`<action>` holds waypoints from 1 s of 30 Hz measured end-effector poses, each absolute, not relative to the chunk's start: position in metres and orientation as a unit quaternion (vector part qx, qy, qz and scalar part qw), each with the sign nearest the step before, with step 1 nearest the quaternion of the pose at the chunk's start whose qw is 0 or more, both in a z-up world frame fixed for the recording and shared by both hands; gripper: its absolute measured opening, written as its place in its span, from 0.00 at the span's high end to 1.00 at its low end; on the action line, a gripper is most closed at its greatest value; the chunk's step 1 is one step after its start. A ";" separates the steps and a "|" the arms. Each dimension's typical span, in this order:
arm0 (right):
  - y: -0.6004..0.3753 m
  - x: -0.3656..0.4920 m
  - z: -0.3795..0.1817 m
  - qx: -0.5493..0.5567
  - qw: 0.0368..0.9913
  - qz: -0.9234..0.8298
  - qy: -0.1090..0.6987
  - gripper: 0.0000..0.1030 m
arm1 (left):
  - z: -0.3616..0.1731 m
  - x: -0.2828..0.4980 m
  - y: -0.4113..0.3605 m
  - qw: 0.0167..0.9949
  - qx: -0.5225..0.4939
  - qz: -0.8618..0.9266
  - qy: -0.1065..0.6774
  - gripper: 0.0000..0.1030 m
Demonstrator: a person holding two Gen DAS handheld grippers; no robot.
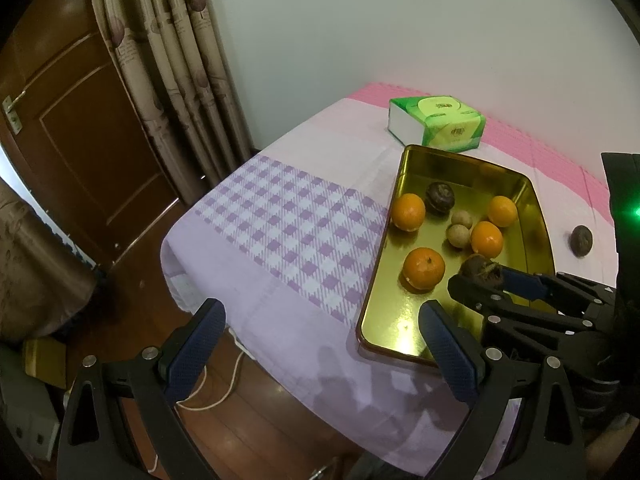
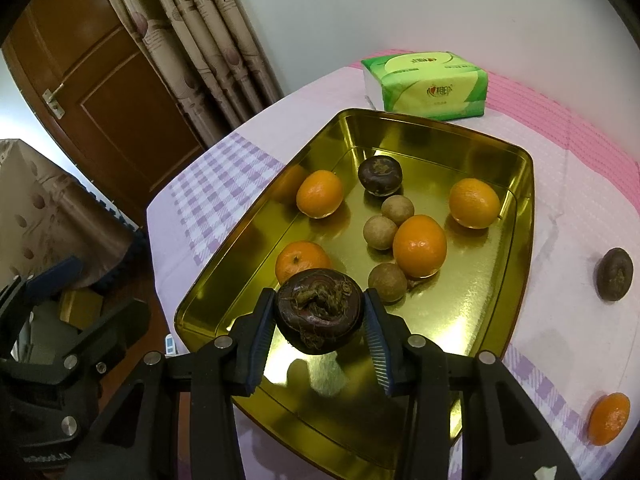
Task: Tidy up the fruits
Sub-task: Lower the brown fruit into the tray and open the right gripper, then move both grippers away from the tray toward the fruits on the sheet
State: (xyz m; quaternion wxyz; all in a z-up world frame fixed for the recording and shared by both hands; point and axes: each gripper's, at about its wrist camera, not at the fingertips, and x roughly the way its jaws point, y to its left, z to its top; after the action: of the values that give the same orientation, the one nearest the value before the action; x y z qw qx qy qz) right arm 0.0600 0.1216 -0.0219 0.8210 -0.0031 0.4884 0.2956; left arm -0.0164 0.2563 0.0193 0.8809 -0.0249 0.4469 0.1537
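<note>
Item: dark water chestnut (image 2: 320, 316), clamped between your right gripper (image 2: 320, 320) pads, held just above the near end of the gold tray (image 2: 520, 216), presumably for setting down beside the oranges (image 2: 419, 246) there. Your left gripper (image 1: 320, 344) stood open and empty beside the tray. Outstanding on the cloth (image 2: 560, 184): one chestnut (image 2: 615, 274), one orange (image 2: 609, 418).

Oranges (image 2: 419, 245) lie in the tray (image 2: 520, 216), tissue pack (image 2: 426, 84) behind it.

- I'm working in a home: a panelled brown wooden door (image 1: 80, 148) beside patterned beige curtains (image 1: 172, 72).
- My table wears a lilac checked cloth (image 1: 280, 220); a green tissue pack (image 1: 438, 122) sits there.
</note>
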 end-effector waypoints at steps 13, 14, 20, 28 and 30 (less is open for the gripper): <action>0.109 0.060 -0.005 0.029 0.834 0.300 0.462 0.60 | 0.017 -0.016 0.257 0.880 -0.023 0.156 0.448 0.06; 0.106 0.059 -0.003 0.034 0.836 0.300 0.459 0.59 | 0.017 -0.016 0.256 0.880 -0.022 0.156 0.448 0.06; 0.068 0.033 0.016 0.059 0.860 0.283 0.420 0.51 | 0.017 -0.018 0.253 0.881 -0.012 0.152 0.447 0.06; -0.017 -0.010 0.032 0.050 0.902 0.195 0.382 0.38 | 0.021 -0.022 0.240 0.888 0.007 0.147 0.436 0.06; -0.041 -0.018 0.028 0.038 0.910 0.160 0.380 0.38 | 0.023 -0.024 0.235 0.891 0.012 0.142 0.430 0.06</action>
State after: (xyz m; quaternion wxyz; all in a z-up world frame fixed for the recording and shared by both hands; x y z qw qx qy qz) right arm -0.0184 -0.0408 0.0282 0.9103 0.0384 0.3801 0.1596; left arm -0.0240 0.2355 0.0228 0.8914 0.0116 0.4301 0.1422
